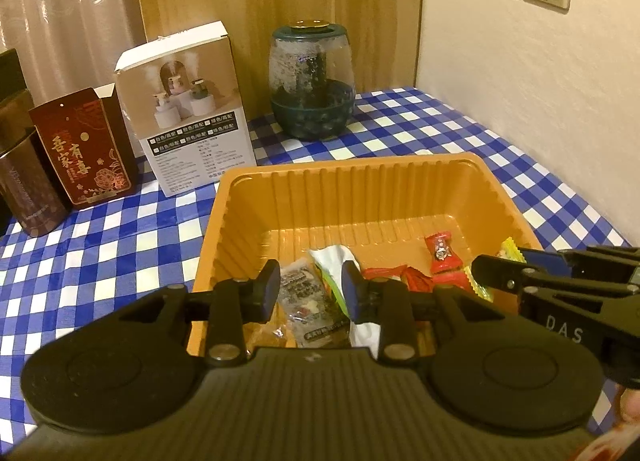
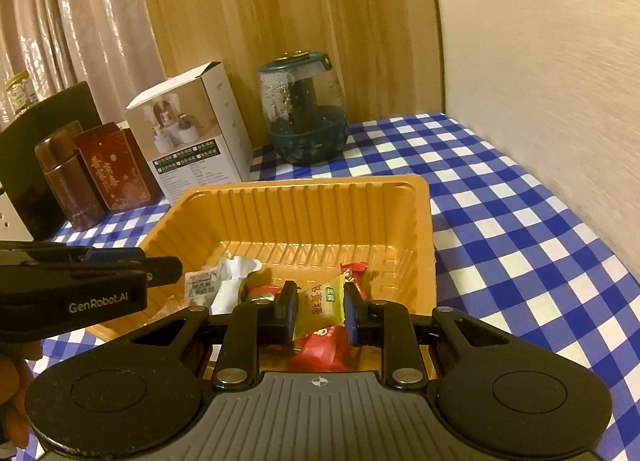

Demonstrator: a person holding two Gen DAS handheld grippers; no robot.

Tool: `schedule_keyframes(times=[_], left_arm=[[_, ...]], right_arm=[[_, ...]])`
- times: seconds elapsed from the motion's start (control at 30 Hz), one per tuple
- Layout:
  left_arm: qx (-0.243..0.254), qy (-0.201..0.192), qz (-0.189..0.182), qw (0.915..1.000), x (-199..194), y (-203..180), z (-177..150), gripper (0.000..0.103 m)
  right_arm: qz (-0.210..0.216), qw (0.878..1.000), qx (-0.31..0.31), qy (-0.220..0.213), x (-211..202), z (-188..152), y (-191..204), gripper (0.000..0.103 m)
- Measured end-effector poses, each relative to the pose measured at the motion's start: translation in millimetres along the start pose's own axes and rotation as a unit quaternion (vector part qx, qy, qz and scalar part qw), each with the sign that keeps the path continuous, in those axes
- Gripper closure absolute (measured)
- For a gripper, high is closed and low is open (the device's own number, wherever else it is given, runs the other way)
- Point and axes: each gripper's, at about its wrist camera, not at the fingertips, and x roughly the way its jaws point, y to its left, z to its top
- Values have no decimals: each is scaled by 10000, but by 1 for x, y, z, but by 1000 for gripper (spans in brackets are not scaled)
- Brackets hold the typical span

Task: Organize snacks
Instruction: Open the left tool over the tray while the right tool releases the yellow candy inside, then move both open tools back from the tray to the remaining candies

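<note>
Hovering over the near edge of the orange tray [image 1: 400, 181] on the checked counter [image 1: 460, 129], the left gripper [image 1: 310, 293] has its jaws spread, nothing pinched, above a grey snack packet [image 1: 298, 289] and a white wrapper [image 1: 332, 257]. The right gripper [image 2: 321, 311] has its jaws narrowed on a yellow candy packet [image 2: 322, 301], above red wrappers [image 2: 320, 349] lying in the tray.
</note>
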Motion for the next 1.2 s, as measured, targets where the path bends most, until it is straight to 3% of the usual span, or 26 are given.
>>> schedule_keyframes(times=[0.6, 0.63, 0.67, 0.73, 1.2], left_arm=[[-16, -23, 19, 10000, -3, 2, 0, 68], [-28, -26, 31, 10000, -4, 3, 0, 68], [-43, -28, 37, 10000, -4, 5, 1, 68], [-65, -32, 48, 10000, -4, 6, 1, 68], [-62, -124, 74, 9999, -19, 7, 0, 68]], right_arm=[[83, 9999, 21, -55, 2, 0, 3, 78], [132, 9999, 46, -54, 2, 1, 2, 73], [187, 9998, 94, -49, 2, 1, 1, 59], [220, 9995, 208, -101, 2, 2, -2, 47], [126, 9984, 426, -338, -16, 11, -14, 47]])
